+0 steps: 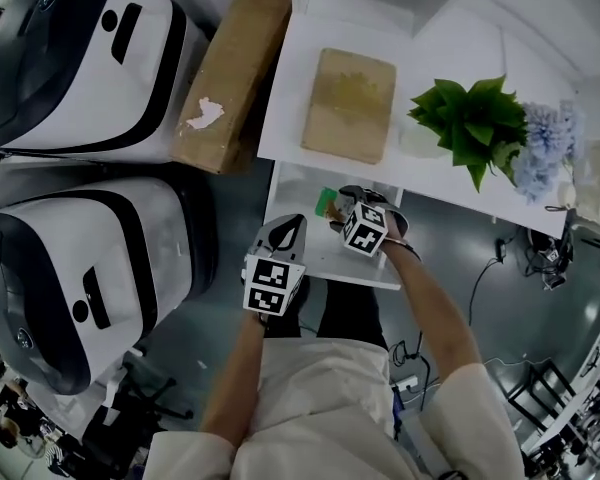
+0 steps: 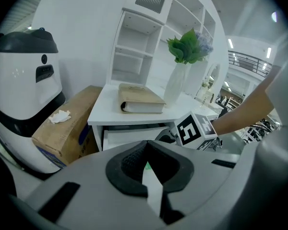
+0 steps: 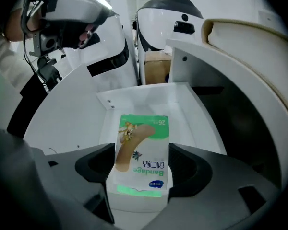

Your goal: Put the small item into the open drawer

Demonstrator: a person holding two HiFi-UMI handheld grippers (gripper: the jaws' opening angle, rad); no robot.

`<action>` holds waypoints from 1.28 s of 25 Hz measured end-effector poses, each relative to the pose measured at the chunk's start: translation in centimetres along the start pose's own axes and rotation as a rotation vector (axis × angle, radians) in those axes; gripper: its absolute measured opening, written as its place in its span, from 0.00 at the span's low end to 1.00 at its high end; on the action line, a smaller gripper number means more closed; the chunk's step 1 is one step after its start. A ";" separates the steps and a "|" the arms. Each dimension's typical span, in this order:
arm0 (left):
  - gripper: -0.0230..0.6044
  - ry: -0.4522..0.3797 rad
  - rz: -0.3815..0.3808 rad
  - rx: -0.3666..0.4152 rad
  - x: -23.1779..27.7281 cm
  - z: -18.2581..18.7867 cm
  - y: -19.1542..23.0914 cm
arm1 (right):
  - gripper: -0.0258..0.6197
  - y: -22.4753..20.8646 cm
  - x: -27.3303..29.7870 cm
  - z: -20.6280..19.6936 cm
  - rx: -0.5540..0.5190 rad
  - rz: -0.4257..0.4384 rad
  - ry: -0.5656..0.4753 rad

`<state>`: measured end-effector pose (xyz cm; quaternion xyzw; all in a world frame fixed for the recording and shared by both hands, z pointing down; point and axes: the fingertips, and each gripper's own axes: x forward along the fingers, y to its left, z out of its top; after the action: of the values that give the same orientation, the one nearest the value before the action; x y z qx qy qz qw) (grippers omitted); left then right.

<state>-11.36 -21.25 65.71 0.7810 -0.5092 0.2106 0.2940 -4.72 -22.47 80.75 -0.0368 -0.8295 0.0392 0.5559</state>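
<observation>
Green-white bandage box [image 3: 143, 152], tan plaster pictured; seemingly cardboard

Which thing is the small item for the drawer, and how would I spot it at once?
Start at the white desk with the book and the plant; its open drawer juts out below. Over that drawer the right tongs hold a small flat bandage box. It is the only green-and-white thing there, printed with a tan plaster strip.
</observation>
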 end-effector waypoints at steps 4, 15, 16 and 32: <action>0.06 0.011 0.037 -0.042 0.1 -0.5 0.4 | 0.61 -0.3 1.8 -0.9 -0.024 0.023 0.037; 0.06 0.015 0.134 -0.140 -0.3 -2.5 2.7 | 0.61 -1.8 5.5 -1.4 -0.114 0.025 0.103; 0.06 0.013 0.142 -0.147 -0.3 -2.7 2.9 | 0.61 -1.8 5.8 -1.3 -0.118 0.027 0.106; 0.06 0.000 0.093 -0.091 -1.1 -2.2 1.5 | 0.62 -2.4 2.9 -0.7 0.018 -0.074 0.035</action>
<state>-13.25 -19.48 66.96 0.7421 -0.5542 0.2007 0.3193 -5.20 -24.55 83.93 -0.0021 -0.8201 0.0254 0.5717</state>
